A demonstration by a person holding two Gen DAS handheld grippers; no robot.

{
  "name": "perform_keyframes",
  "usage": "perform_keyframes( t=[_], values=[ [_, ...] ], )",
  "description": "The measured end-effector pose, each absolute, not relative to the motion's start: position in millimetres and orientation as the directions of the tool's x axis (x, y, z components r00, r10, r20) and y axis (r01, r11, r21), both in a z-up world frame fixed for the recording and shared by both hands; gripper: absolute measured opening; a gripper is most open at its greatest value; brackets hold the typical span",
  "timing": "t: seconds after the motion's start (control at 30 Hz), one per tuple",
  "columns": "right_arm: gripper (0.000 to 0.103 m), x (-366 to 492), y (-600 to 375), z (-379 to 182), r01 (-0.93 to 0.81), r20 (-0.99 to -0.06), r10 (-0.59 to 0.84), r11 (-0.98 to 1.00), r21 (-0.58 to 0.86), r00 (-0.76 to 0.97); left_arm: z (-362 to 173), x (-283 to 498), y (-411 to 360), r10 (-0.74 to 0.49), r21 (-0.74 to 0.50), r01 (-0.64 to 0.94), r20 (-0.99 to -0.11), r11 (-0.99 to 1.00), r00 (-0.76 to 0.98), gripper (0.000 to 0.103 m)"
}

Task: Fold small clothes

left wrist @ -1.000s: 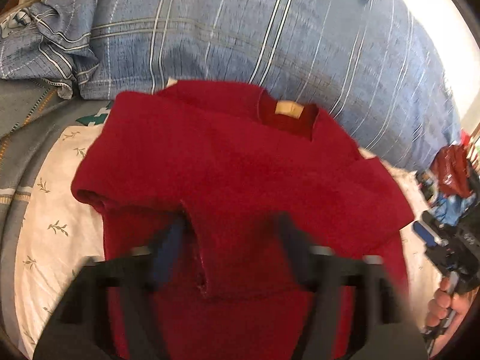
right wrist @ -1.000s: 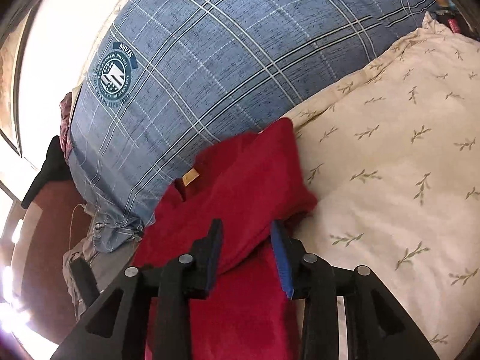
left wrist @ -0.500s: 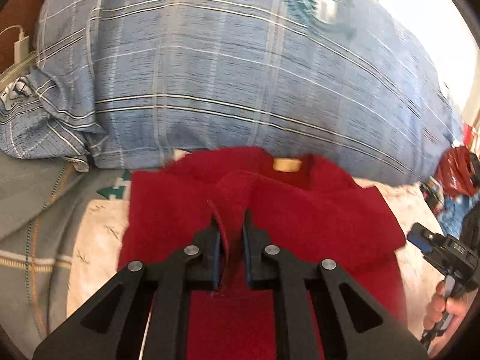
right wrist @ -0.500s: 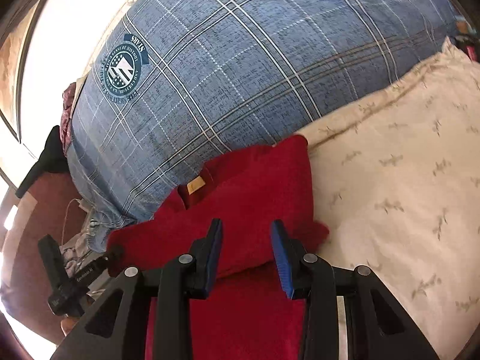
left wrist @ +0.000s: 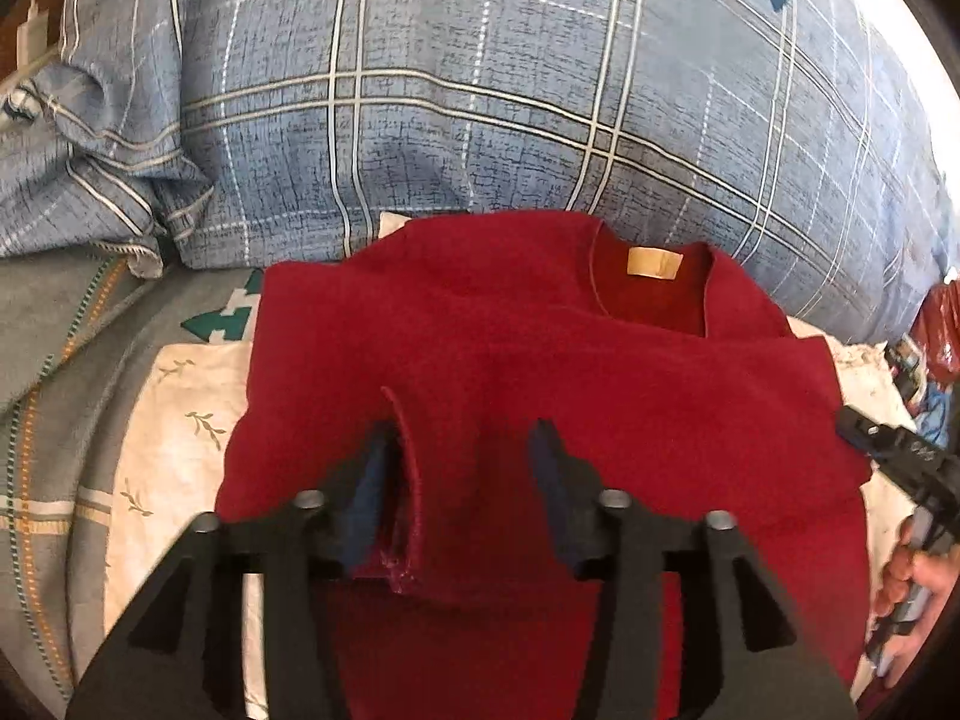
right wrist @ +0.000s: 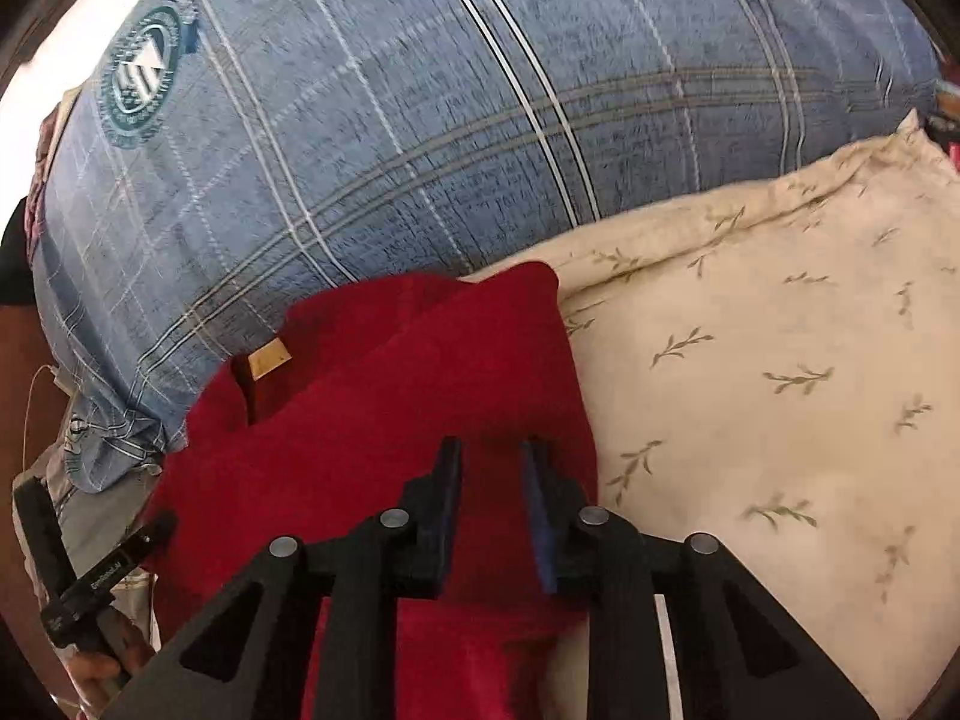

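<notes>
While the red shirt (left wrist: 540,372) lay flat on the cream leaf-print sheet (right wrist: 780,396), its collar and tan label (left wrist: 654,262) pointed to 12 o'clock, against the blue plaid pillow (left wrist: 480,90); both sleeves were folded inward across the chest. The left gripper (left wrist: 459,468) hovered over the shirt's lower half with jaws spread wide, a raised sleeve edge touching its left finger; nothing was clamped. The right gripper (right wrist: 491,480) stood over the shirt's 3 o'clock edge, jaws narrowly apart, gripping nothing.
</notes>
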State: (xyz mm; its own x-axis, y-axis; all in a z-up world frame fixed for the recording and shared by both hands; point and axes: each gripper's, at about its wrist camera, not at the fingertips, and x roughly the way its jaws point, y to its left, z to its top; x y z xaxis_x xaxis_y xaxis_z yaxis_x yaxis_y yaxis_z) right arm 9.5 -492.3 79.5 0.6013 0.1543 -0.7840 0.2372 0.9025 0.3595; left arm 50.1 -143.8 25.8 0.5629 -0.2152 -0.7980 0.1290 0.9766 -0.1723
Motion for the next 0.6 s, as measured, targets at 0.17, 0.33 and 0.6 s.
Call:
perform_keyframes(
  t=[0.17, 0.33, 0.6],
  values=[
    [0.03, -10.2, -468.4, 92.5, 0.122, -0.785, 0.166, 0.948, 0.293, 0.597, 24.3, 44.9, -151.9, -0.177, -0.119, 0.136, -0.79, 0.984, 0.587, 0.059],
    [0.03, -21.9, -458.4, 81.6, 0.085, -0.82, 0.105, 0.979, 0.183, 0.563, 22.0, 42.0, -151.7, -0.158, -0.095, 0.136, -0.783, 0.986, 0.602, 0.064],
    [0.044, -3.8, -448.2, 109.6, 0.095, -0.786, 0.075, 0.981, 0.169, 0.613, 26.6, 41.0, -151.5, -0.136, -0.071, 0.129, -0.783, 0.989, 0.607, 0.07]
  ],
)
